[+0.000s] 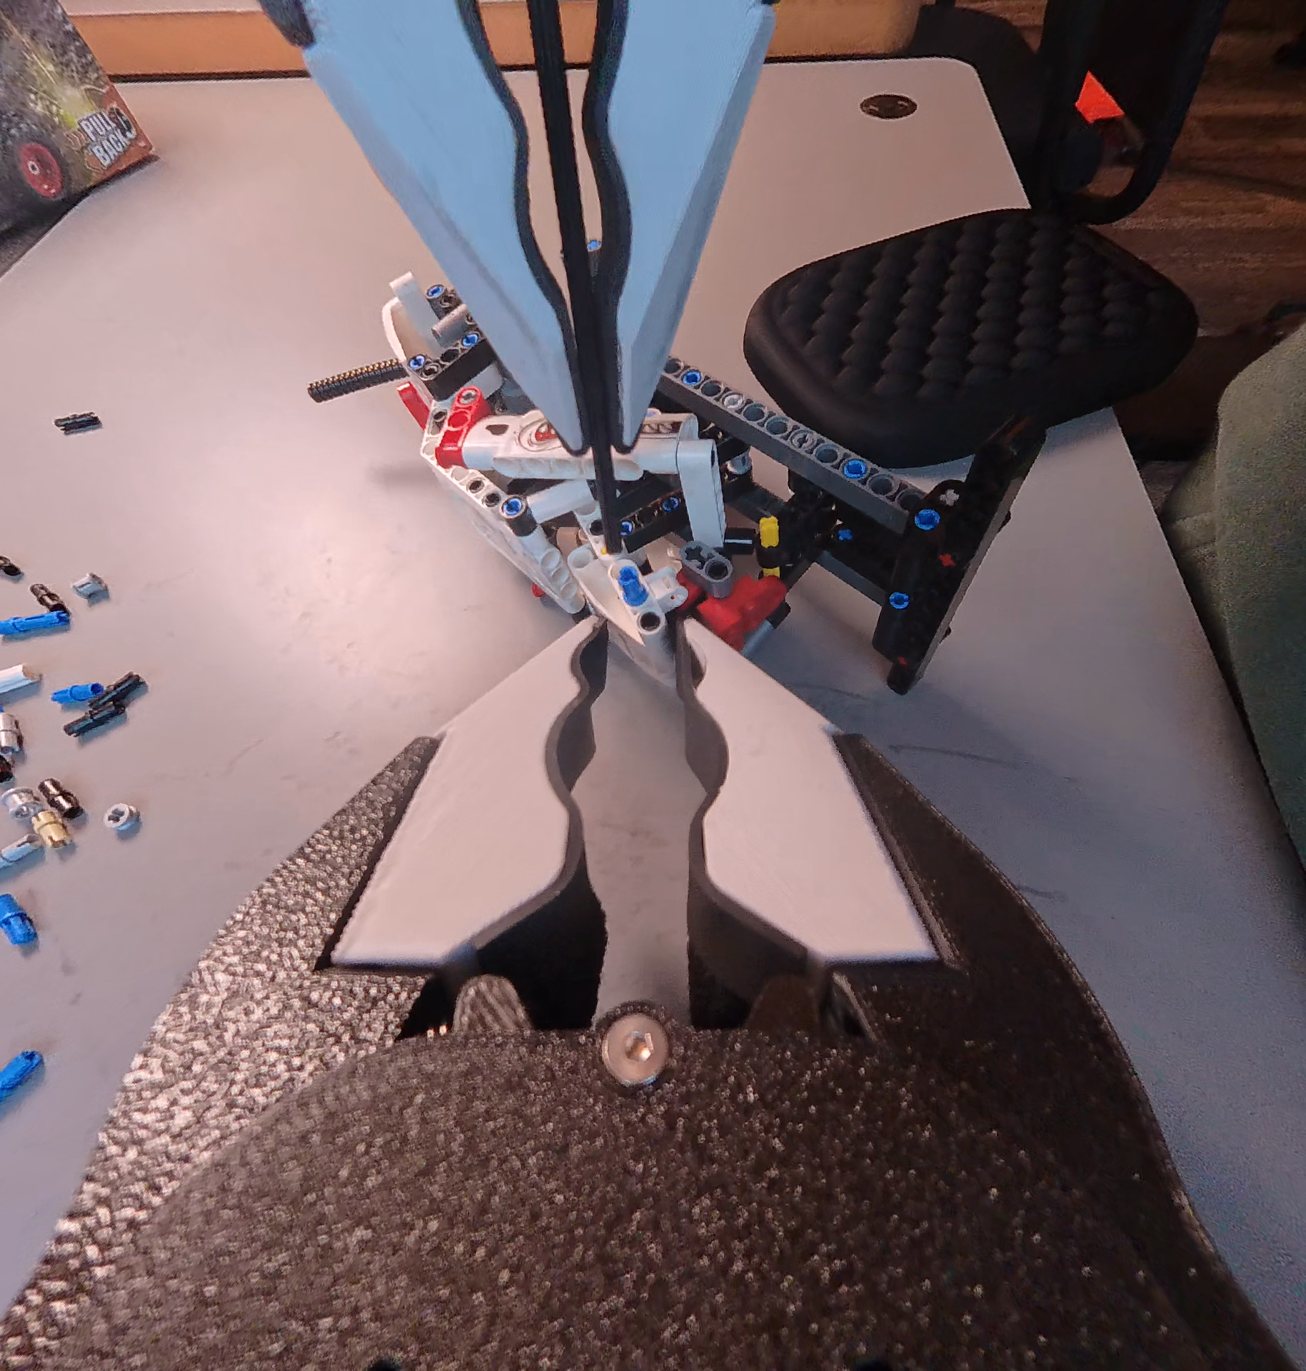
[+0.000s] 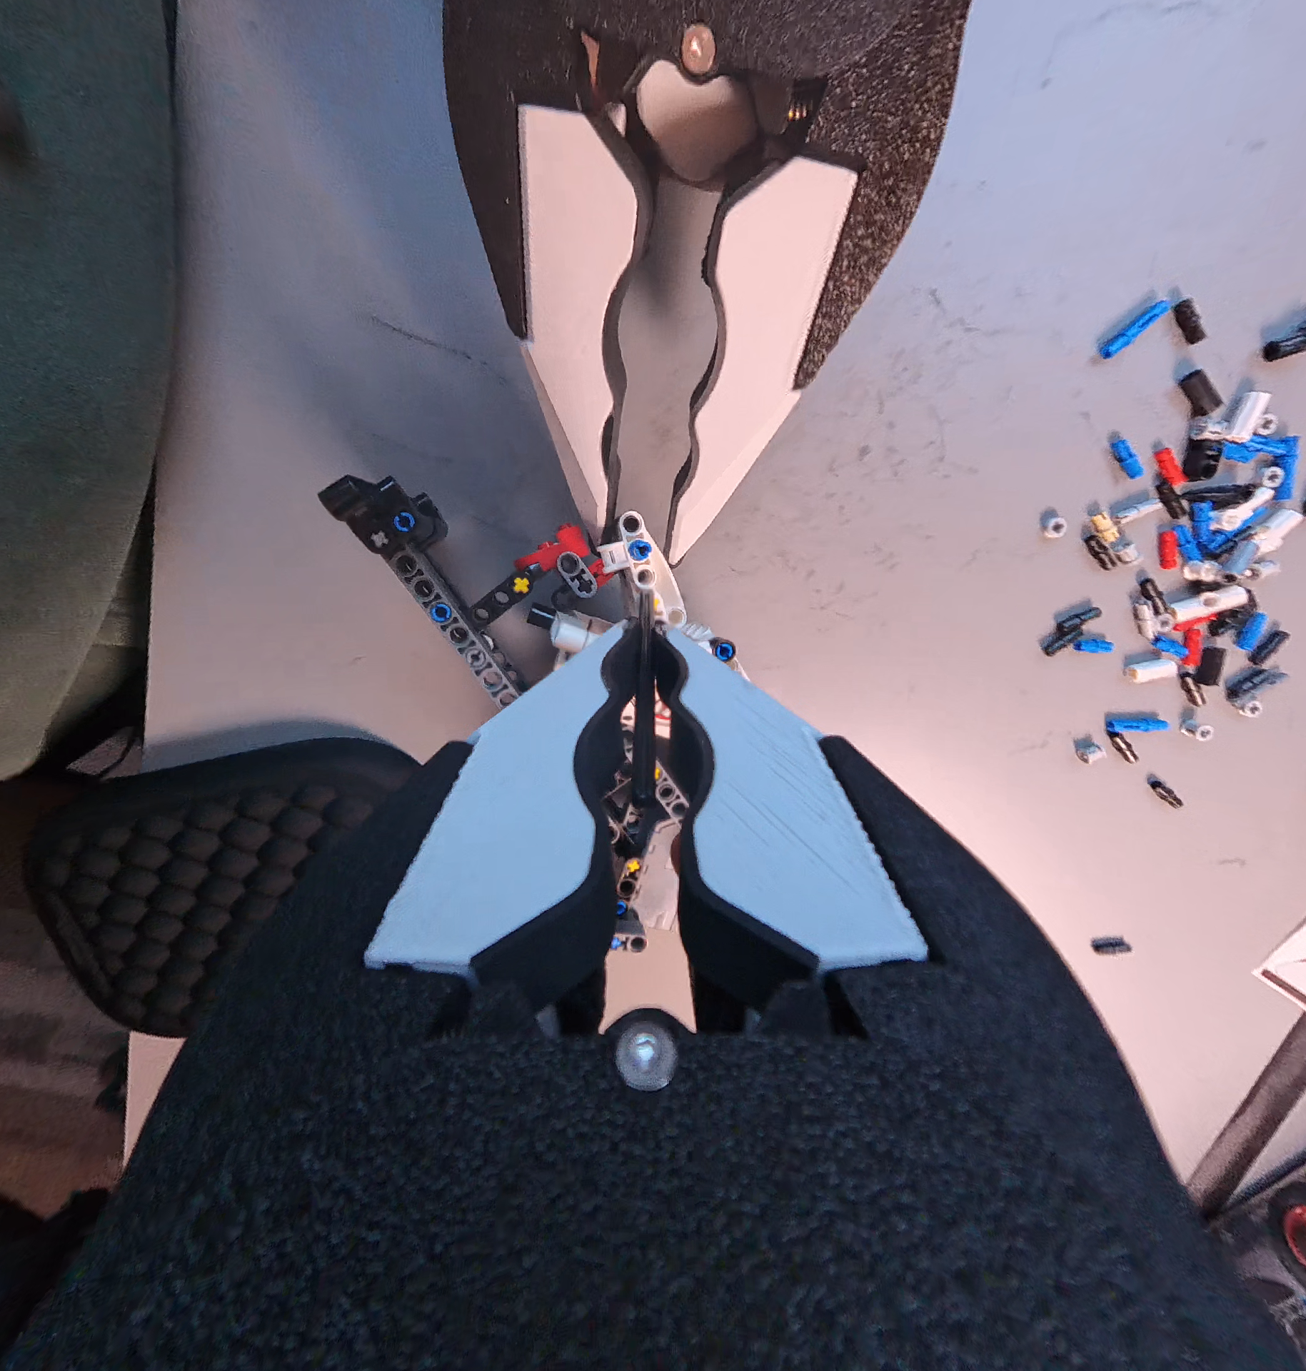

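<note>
Grey worktable with a black chair pulled up beside it, in warm light.

In the left wrist view the pale grey table (image 1: pixel 264 460) fills the frame, scuffed and faintly marked, with a round cable hole (image 1: pixel 888 106) at 1 o'clock near its rounded corner. A black chair (image 1: pixel 969 334) with a dimpled seat stands at 2 o'clock just beside the table edge, over dark patterned floor (image 1: pixel 1265 148). A tan strip (image 1: pixel 190 37) runs behind the table at 11 o'clock. In the right wrist view a dark metal leg (image 2: pixel 1258 1105) slants at 4 o'clock.
</note>
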